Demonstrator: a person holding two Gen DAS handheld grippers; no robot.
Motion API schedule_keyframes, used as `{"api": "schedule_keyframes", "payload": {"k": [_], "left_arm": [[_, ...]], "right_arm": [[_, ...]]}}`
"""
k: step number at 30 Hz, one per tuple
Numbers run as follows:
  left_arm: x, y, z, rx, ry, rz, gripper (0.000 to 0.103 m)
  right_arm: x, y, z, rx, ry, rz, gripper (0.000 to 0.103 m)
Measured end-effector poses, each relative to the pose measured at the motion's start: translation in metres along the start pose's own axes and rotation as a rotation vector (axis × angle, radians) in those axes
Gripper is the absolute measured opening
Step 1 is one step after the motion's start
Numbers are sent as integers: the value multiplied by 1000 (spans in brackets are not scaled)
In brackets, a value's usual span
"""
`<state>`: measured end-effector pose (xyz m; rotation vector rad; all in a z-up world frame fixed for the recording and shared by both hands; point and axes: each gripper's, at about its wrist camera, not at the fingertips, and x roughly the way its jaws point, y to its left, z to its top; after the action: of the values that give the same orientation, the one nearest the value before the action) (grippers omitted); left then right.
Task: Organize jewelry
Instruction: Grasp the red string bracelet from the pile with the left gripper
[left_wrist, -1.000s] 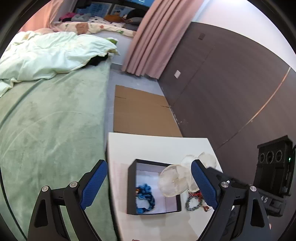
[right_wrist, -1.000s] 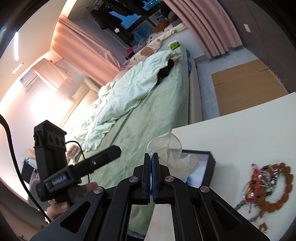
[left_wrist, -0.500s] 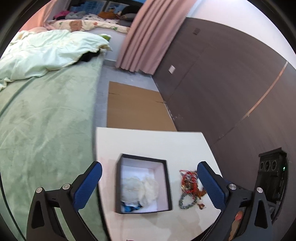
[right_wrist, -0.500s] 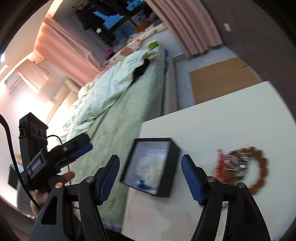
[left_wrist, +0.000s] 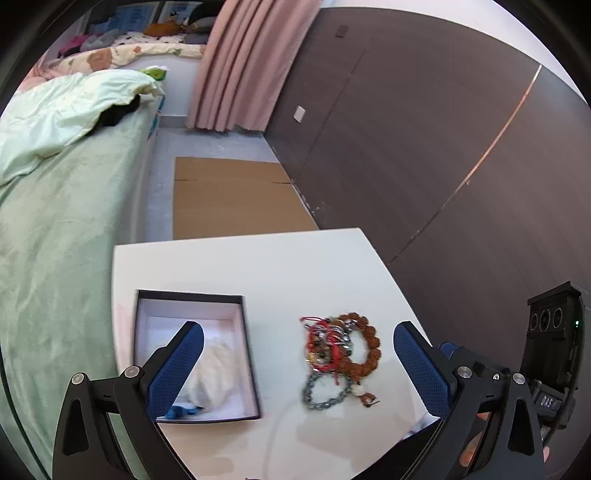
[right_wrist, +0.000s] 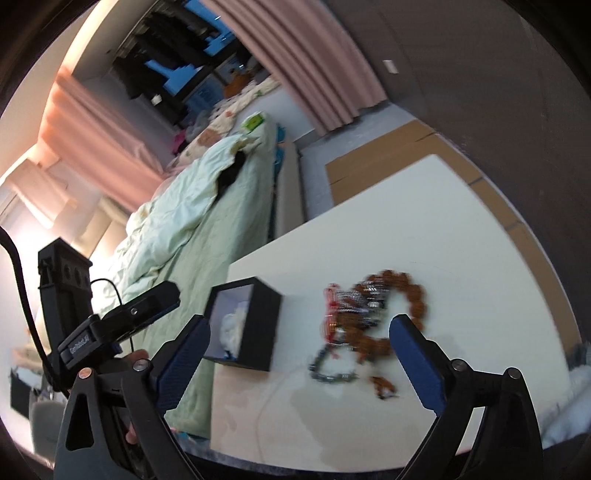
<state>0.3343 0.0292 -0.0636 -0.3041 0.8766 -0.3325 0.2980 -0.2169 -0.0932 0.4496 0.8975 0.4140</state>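
A white surface (left_wrist: 280, 266) stands beside a bed covered in a green blanket (left_wrist: 62, 229). Both claws hover above the near edge of the surface, and each holds nothing.

The left claw (left_wrist: 297, 354) is spread wide, its blue-padded fingers (left_wrist: 177, 365) far apart. Seen from its camera, the left finger lies over a black box (left_wrist: 243, 354) with a white lining, and the right finger sits past the right side of a jewelry pile (left_wrist: 340, 358). The box rests near the left edge of the surface, closest to the bed. Inside it lies a soft white pouch (left_wrist: 218, 373), with a bit of blue beads (left_wrist: 181, 410) showing at the near corner.

The jewelry pile lies on the bare surface just to the right of the box, not touching it. It holds a brown bead bracelet (left_wrist: 371, 350), tangled red cords (left_wrist: 325, 347) and a grey chain bracelet (left_wrist: 321, 391) nearest the camera.

The right claw (right_wrist: 299, 350) is also spread wide, and its view is blurred. It looks down on the same pile, which sits between its two fingers, with the box to the left.

A flat cardboard sheet (left_wrist: 229, 195) lies on the floor beyond the surface, beside a dark wall (left_wrist: 424, 147) and pink curtains (left_wrist: 236, 66).
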Motion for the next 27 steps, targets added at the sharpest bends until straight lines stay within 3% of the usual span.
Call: {"api": "schedule_keyframes", "payload": {"k": [11, 13, 15, 17, 21, 27], "left_arm": [[36, -39, -1, 64, 43, -30, 101], [47, -45, -1, 74, 67, -28, 90], [58, -48, -2, 81, 96, -15, 77], [70, -48, -4, 74, 138, -10, 66], [93, -48, -10, 65, 198, 5, 46], [116, -49, -16, 67, 245, 40, 44]], "right_arm": [[-25, -62, 0, 132, -27, -102, 97], [-23, -70, -1, 152, -19, -107, 92], [-16, -76, -2, 173, 4, -93, 74], [-6, -85, -4, 195, 38, -76, 65], [9, -97, -7, 230, 83, -72, 61], [22, -106, -10, 254, 108, -48, 51]]}}
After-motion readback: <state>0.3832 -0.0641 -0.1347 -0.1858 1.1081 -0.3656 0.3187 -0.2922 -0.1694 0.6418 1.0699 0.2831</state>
